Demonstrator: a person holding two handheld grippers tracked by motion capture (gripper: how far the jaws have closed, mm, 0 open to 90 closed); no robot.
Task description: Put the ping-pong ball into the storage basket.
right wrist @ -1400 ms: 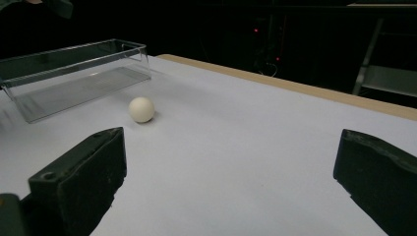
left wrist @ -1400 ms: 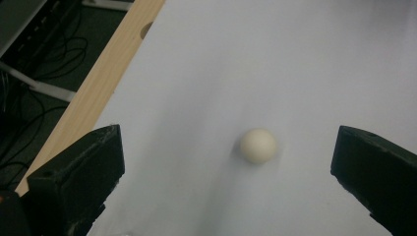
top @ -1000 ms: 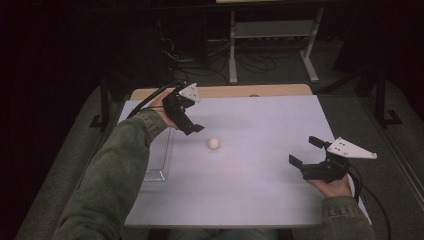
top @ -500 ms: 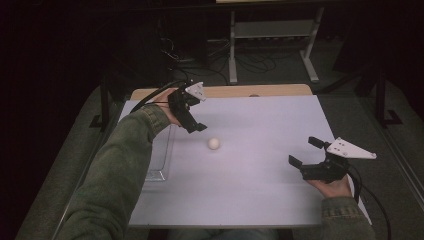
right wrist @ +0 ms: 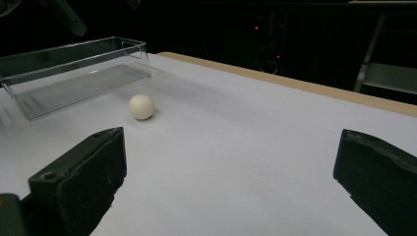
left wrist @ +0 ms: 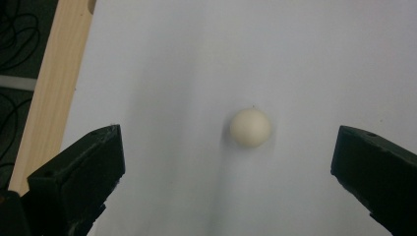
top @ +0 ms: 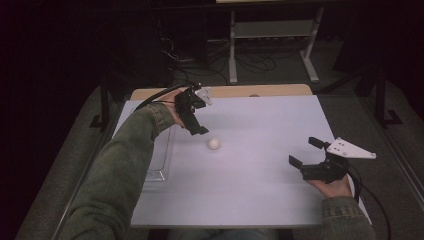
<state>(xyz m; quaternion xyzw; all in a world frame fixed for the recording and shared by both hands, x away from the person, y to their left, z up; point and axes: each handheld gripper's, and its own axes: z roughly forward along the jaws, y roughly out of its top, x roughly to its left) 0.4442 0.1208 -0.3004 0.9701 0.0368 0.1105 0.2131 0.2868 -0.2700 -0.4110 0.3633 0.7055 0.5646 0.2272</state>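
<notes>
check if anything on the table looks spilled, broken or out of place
Nothing stands out. The white ball sits whole on the bare white table, outside the clear tray, which looks empty and lies flat. The left gripper hangs open above the ball; the right gripper is open, well away.

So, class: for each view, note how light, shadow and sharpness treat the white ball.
High view: dark room, lit table, white ball small and soft-edged. Left gripper view: ball fairly sharp, a faint shadow streak beside it. Right gripper view: ball lit, background black.

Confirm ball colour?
Off-white, plain: the ball shows best in the left gripper view.
</notes>
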